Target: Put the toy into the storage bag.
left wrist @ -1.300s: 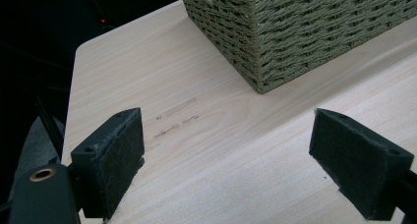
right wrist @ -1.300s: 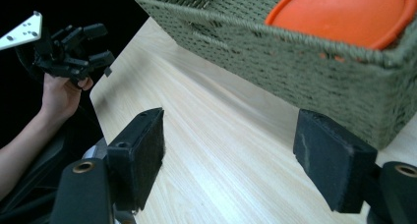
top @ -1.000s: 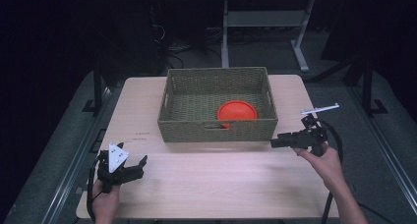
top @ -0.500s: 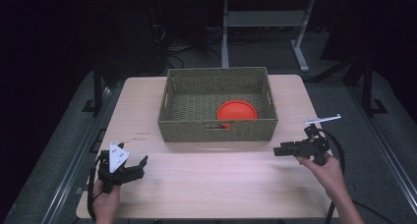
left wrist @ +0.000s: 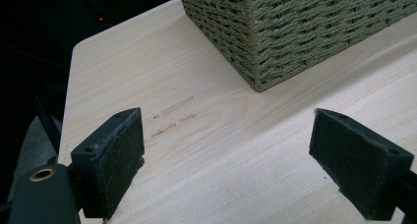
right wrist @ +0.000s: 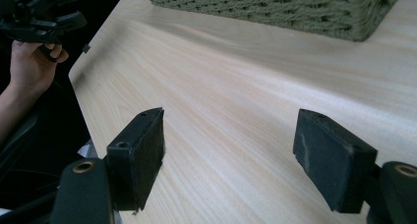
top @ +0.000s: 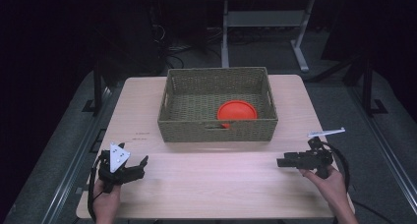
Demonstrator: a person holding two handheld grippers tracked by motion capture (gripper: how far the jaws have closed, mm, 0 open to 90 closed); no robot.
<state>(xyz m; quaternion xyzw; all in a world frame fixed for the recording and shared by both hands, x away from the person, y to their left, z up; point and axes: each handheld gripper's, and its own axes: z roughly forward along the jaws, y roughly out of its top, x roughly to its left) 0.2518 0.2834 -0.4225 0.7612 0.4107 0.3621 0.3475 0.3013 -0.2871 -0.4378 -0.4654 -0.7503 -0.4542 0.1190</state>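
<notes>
At the near left corner of the tabletop (top: 216,184), the left hand (top: 105,200) holds the left gripper (top: 140,166) low over the wood, with its grey plate (top: 118,156) on top. In the left gripper view its fingers (left wrist: 110,160) stand wide apart with nothing between them, bare wood and a few faint pencil-like marks (left wrist: 172,116) beneath, and a corner of the basket (left wrist: 295,32) ahead to the right.

The woven basket (top: 216,130) sits in the middle of the tabletop toward the far edge. An orange disc (top: 237,111) lies inside it, in the near right part, against the near wall.

At the near right, the right hand (top: 327,182) holds the right gripper (top: 281,162), pointing left across the tabletop, well apart from the basket. In the right gripper view its fingers (right wrist: 140,155) are also spread wide and empty over bare wood, with the basket's wall (right wrist: 275,8) ahead and the other hand with its gripper at the far upper left.
</notes>
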